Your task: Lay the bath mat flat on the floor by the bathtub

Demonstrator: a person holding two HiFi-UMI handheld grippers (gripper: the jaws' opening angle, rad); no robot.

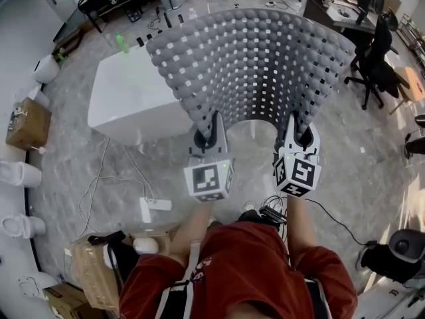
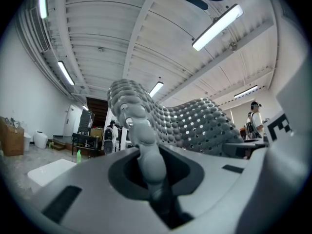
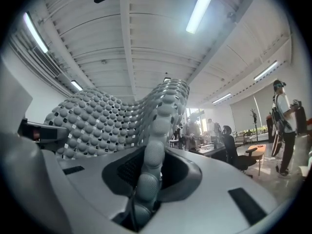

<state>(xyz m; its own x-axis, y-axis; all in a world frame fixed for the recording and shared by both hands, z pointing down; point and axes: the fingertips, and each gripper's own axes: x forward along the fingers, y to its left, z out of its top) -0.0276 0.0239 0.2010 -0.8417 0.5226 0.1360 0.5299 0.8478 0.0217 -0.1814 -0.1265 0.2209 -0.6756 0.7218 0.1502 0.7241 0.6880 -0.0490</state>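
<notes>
As the left gripper (image 1: 214,122) and right gripper (image 1: 298,126) pinch the mat (image 1: 255,58) in their fingers (image 1: 218,130), it arches up (near the tub (image 1: 126,102))

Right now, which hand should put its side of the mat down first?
Left, probably: the left gripper holds the bath mat edge nearest the bathtub; the right gripper holds the far side.

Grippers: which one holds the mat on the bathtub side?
The left gripper, clamped on the mat's near edge next to the white bathtub; the right gripper grips the same edge farther out, toward the office chair.
</notes>
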